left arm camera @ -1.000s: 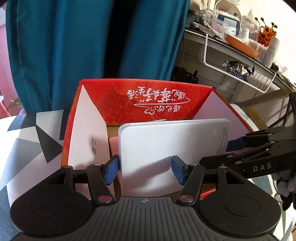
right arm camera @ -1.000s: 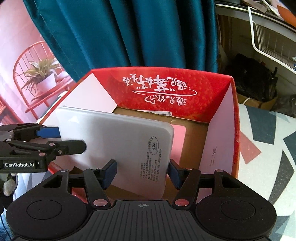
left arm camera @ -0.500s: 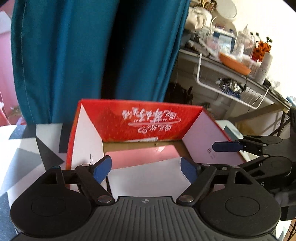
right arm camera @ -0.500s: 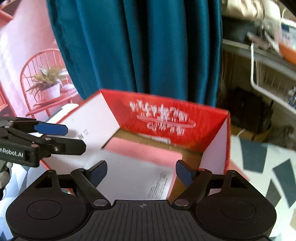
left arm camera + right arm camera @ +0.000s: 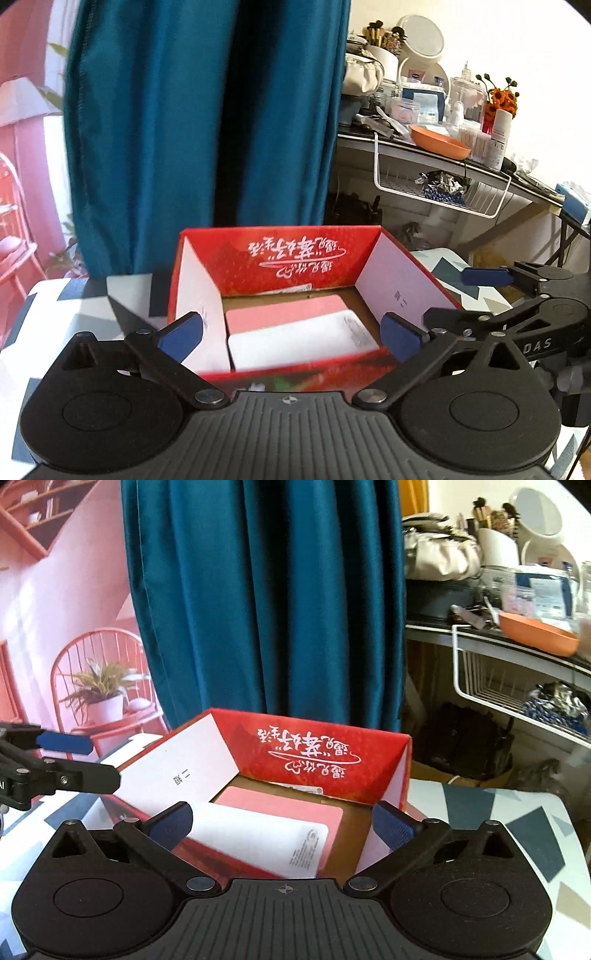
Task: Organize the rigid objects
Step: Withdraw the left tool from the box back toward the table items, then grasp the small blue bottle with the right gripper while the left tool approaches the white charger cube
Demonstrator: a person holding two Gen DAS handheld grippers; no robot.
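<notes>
Since a second ago you have let go of the white slab (image 5: 301,341), which stood on edge between both pairs of fingers and now lies flat on the floor of the red box (image 5: 280,260), partly overlapping the pink slab (image 5: 286,308) beneath it. Your left gripper (image 5: 290,332) has pulled back and up from the box; its jaws are spread wide and grip nothing, the blue pads sitting over the near wall on either side of the opening. Your right gripper (image 5: 282,823) has done the same, jaws wide apart and empty, looking down at the white slab's printed corner. Each gripper shows at the edge of the other's view, held just outside the box walls. The box sits on the patterned tablecloth (image 5: 524,823) in front of the teal curtain (image 5: 207,122).
</notes>
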